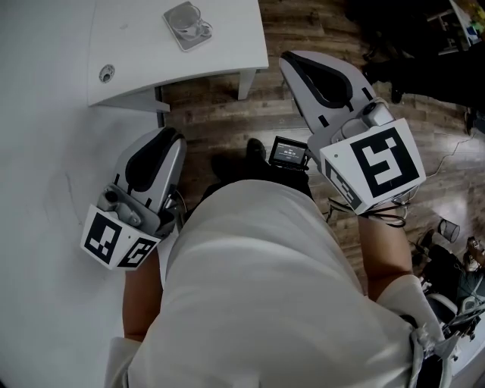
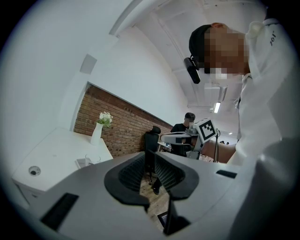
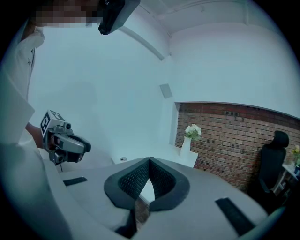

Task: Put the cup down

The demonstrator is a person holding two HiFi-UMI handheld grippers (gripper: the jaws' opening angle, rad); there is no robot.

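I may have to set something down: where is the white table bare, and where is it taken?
Bare: the white table between the cable hole and the glass cup on its square tray, and the near corner right of the tray. Taken: only the spot under the cup. The wood floor in front looks open for a hand.

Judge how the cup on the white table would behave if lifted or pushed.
The cup looks like clear glass, so probably fragile and slippery to pinch. It stands upright on a small tray, so a push may slide it off; its side handle should stop it rolling far.
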